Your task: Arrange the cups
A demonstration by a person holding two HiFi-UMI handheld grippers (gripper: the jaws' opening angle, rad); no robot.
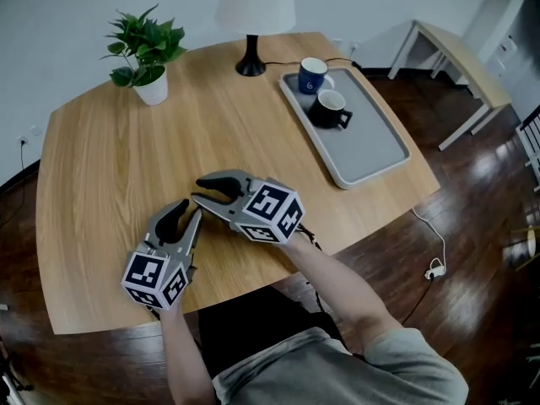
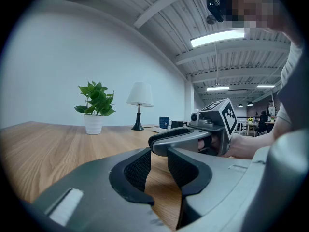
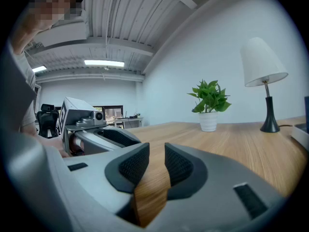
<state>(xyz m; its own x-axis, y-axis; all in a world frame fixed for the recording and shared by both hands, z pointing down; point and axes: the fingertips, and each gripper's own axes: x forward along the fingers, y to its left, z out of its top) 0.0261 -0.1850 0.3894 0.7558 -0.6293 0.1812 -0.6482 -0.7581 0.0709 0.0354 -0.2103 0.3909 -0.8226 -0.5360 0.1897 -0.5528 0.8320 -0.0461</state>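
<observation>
A blue cup (image 1: 313, 75) and a black cup (image 1: 329, 108) stand side by side at the far end of a grey tray (image 1: 371, 146) on the right of the wooden table. Both cups look small and distant in the left gripper view, blue cup (image 2: 164, 122) beside black cup (image 2: 176, 124). My left gripper (image 1: 181, 209) and right gripper (image 1: 201, 191) rest near the table's front edge, far from the tray. Their jaws stand close together, tips almost meeting. Each is shut with nothing between its pads: left gripper (image 2: 159, 157), right gripper (image 3: 157, 154).
A potted plant (image 1: 148, 53) stands at the table's far left, and a white lamp (image 1: 251, 57) at the far middle with its cord running toward the tray. A pale side table (image 1: 460, 57) and a floor cable (image 1: 434, 268) lie to the right.
</observation>
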